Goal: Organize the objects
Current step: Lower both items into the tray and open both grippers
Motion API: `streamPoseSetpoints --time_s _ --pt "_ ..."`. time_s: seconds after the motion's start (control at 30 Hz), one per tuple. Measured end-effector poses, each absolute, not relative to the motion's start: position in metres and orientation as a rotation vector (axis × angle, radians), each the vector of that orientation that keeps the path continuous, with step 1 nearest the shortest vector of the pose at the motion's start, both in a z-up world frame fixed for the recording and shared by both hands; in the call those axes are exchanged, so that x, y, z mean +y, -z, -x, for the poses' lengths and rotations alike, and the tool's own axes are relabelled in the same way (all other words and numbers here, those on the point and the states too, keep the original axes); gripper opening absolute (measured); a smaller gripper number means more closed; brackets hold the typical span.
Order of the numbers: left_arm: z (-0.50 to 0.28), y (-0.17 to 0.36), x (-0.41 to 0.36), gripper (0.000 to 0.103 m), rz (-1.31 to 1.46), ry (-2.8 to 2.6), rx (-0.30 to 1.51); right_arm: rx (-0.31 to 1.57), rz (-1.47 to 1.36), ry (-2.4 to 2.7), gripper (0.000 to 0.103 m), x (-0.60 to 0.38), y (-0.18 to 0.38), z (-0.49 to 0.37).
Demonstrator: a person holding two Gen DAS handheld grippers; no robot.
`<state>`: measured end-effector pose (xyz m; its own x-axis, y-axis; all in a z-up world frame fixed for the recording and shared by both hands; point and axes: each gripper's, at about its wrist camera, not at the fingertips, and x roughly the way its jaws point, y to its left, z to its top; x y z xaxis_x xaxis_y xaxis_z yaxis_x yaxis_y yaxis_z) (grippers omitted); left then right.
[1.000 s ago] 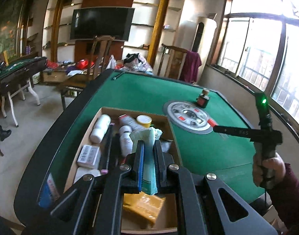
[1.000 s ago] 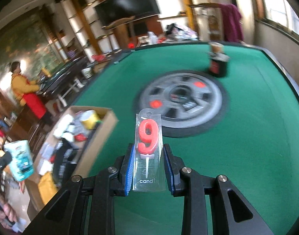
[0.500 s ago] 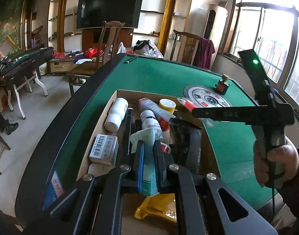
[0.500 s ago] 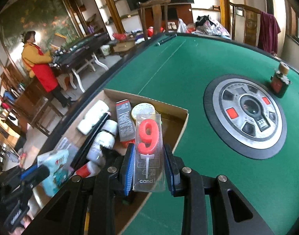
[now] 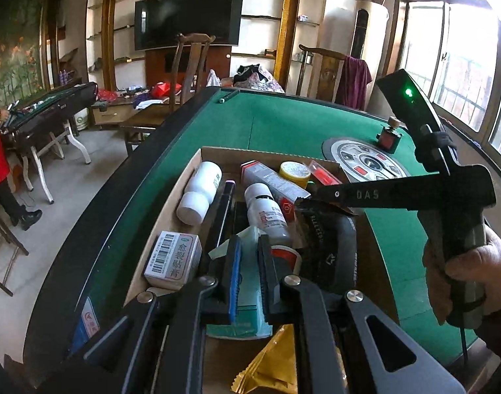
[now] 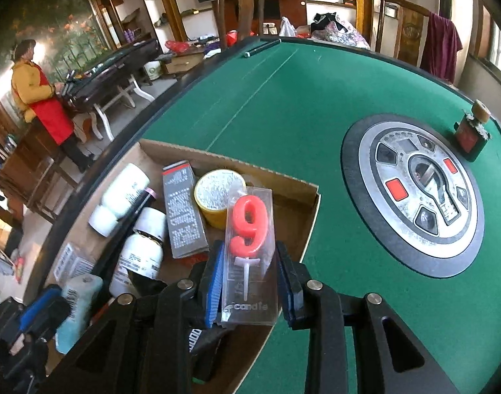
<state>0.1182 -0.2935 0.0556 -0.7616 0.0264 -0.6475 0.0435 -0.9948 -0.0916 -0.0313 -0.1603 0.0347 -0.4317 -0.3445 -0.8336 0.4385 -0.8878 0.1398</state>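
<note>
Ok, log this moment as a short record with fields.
left gripper: shut on teal packet, over the box
right gripper: shut on candle pack, red 9 inside, above the box's near corner
box: cardboard, open, on green table
in box: white bottles, yellow tin, grey carton
left out: small bottle beside round centre panel

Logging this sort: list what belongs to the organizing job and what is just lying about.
Job:
- cardboard box
- number 9 candle pack, in right claw
- teal packet, in left claw

Lying about:
- small dark bottle
- pen
- round centre panel
</note>
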Motion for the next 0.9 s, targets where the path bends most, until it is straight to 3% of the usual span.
streamPoseSetpoints --time_s 0.33,0.47,0.67,0.9 --pt "-0.127 -0.066 -0.292 0.062 -1.017 2.896 0.15 0.208 -1.129 2.374 0.072 -0.157 -0.063 0.002" --pt "-0.133 -0.073 -0.288 0.076 -0.983 2.879 0.129 0.225 -1.091 2.376 0.077 -0.153 -0.07 -0.011" --pt "-0.146 -0.087 -0.282 0.092 -0.904 2.832 0.07 0.189 -1.085 2.374 0.079 -0.141 -0.074 -0.024" --pt "-0.158 -0.099 -0.27 0.099 -0.844 2.774 0.027 0.146 -1.077 2.376 0.081 -0.122 -0.075 -0.04"
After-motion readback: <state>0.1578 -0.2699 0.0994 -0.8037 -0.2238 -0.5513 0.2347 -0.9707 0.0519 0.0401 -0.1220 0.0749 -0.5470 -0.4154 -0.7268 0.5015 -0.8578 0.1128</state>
